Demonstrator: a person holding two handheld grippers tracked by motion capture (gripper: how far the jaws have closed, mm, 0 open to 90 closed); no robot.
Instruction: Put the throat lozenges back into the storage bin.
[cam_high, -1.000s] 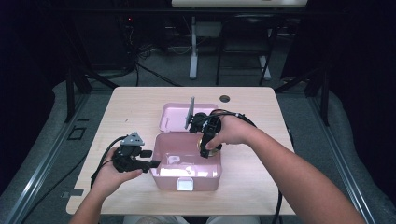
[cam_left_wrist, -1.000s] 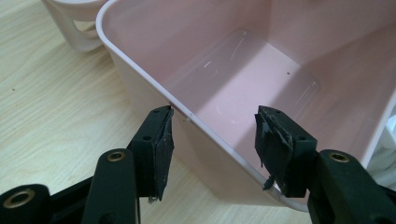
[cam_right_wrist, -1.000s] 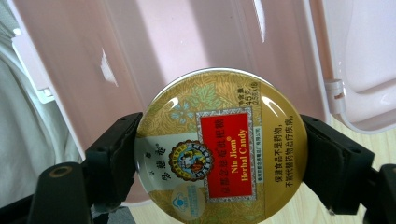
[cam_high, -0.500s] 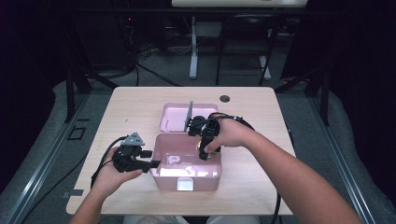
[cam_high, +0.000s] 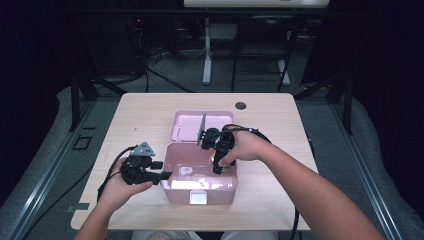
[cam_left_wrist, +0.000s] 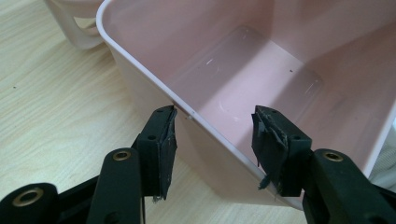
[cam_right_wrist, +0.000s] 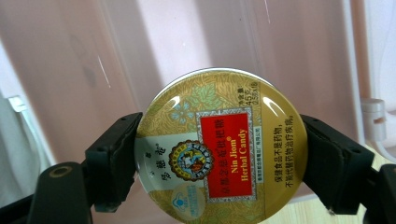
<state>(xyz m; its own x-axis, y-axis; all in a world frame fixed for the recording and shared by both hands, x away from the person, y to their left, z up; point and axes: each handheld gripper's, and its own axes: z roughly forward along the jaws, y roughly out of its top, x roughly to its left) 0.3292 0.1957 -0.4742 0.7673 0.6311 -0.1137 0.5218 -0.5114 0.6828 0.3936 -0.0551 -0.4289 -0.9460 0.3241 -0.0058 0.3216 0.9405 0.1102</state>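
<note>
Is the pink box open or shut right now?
Open. The pink box has its lid off, lying behind it on the table, and the left gripper view looks straight into its bare interior.

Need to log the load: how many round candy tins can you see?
1. The round gold metal candy tin is clamped in the right gripper, over the open pink plastic box. None lies on the visible box floor.

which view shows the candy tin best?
Right gripper view: the round gold metal candy tin faces the camera, its red label readable, clamped between the right tool. High view gives a small gold glimpse under that hand, above the pink plastic box.
</note>
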